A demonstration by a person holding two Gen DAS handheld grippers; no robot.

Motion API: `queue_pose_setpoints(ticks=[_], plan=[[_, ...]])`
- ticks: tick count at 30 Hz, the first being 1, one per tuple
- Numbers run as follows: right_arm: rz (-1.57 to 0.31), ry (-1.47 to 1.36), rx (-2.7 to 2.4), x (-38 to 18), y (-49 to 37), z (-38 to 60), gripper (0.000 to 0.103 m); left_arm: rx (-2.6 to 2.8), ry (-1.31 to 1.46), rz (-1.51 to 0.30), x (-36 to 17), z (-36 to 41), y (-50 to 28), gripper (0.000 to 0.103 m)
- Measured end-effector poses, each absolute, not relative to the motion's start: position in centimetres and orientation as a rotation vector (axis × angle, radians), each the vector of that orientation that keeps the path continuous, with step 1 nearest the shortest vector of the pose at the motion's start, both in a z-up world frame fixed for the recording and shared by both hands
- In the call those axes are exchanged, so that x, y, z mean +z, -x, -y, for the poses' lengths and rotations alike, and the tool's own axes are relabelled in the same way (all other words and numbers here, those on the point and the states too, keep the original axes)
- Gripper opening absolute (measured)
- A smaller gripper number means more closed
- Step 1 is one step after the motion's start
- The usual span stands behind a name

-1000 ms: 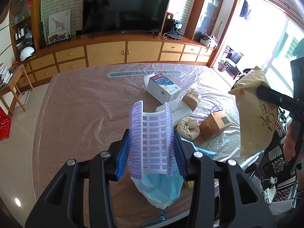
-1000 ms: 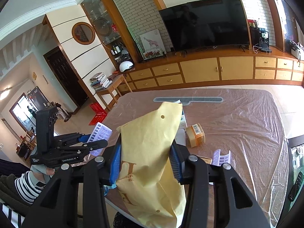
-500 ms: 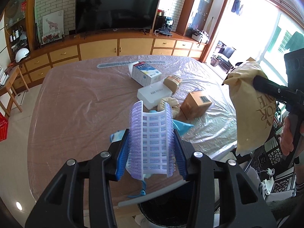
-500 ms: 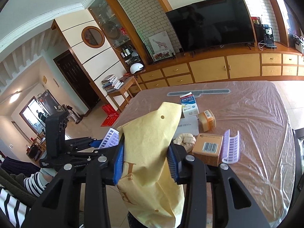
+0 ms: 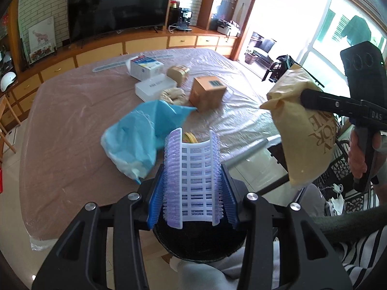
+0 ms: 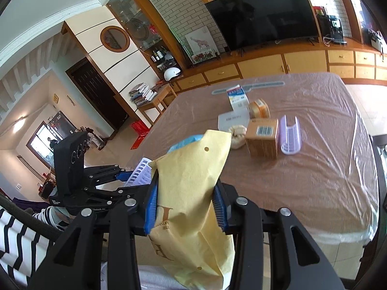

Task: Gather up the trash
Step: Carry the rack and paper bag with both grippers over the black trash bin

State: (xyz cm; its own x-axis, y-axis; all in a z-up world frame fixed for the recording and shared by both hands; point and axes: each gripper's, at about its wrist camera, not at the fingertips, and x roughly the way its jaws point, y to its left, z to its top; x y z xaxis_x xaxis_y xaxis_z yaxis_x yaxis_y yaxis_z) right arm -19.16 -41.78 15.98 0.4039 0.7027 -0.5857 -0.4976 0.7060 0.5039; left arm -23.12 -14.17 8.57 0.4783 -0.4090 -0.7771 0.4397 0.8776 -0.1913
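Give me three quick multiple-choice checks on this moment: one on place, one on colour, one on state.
1. The dark bin sits:
A. under the left hand-held gripper
B. on the table
C. beside the TV

2. The crumpled plastic bag on the table is:
A. red
B. blue
C. black

3. The right hand-held gripper is:
A. open, empty
B. shut on a box
C. shut on the yellow paper bag

Answers: A, its rim shows below the clamped purple-and-white plastic piece; B, light blue film; C, the pads pinch the paper.
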Motion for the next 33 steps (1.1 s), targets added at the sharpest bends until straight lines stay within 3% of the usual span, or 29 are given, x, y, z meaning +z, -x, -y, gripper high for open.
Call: queue_pose_setpoints(ticks=[33], plan=[[-1.095, -0.216, 0.705, 7.6, 21.7, 40.0, 0.038, -0.553, -0.162, -1.111, 0.7, 17.2, 26.3, 0.044]])
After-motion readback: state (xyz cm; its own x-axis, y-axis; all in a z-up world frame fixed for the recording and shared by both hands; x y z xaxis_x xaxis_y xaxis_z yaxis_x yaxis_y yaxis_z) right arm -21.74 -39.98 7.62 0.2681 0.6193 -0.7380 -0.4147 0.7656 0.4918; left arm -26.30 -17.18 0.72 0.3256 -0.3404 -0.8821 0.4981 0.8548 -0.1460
